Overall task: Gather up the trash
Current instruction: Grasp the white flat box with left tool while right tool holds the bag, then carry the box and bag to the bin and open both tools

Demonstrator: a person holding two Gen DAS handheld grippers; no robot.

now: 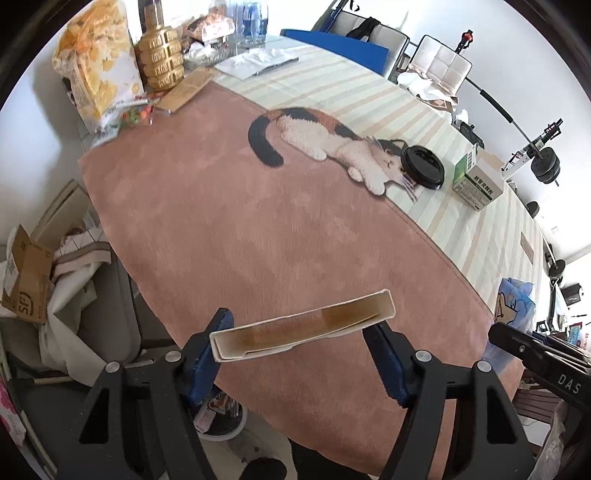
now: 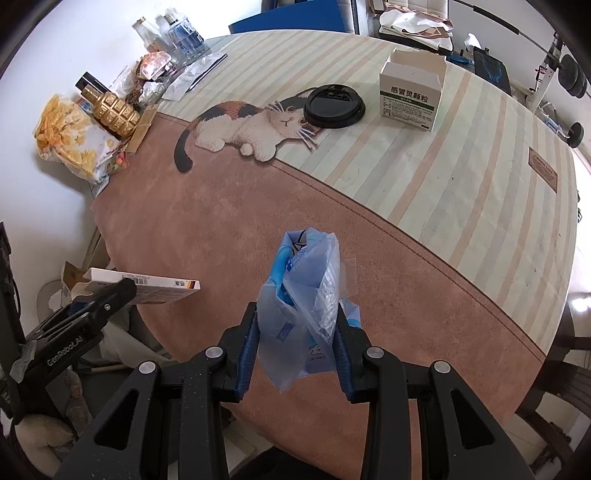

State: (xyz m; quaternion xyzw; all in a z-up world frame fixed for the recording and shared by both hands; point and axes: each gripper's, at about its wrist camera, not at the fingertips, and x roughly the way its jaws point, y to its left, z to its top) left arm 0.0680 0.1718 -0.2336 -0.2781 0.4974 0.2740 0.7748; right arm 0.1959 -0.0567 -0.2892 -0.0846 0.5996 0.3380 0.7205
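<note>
My left gripper [image 1: 301,328] is shut on a flat white carton [image 1: 303,326], its blue pads pressing on the two short ends, just above the near edge of the table. The right wrist view shows the same carton [image 2: 155,290] at the left, held level. My right gripper [image 2: 298,325] is shut on a crumpled blue plastic bag [image 2: 306,280] that stands up between its fingers over the pink part of the tablecloth [image 2: 258,206]. A black cup lid [image 2: 334,107] and an open white-and-green medicine box [image 2: 412,96] sit farther out on the striped part.
A yellow snack bag [image 1: 96,62], a gold bottle [image 1: 159,51] and clear bottles [image 2: 181,35] crowd the far left end by the wall. White chairs [image 1: 439,62] stand beyond the table. A cardboard box [image 1: 29,280] and cloth lie on the floor, left.
</note>
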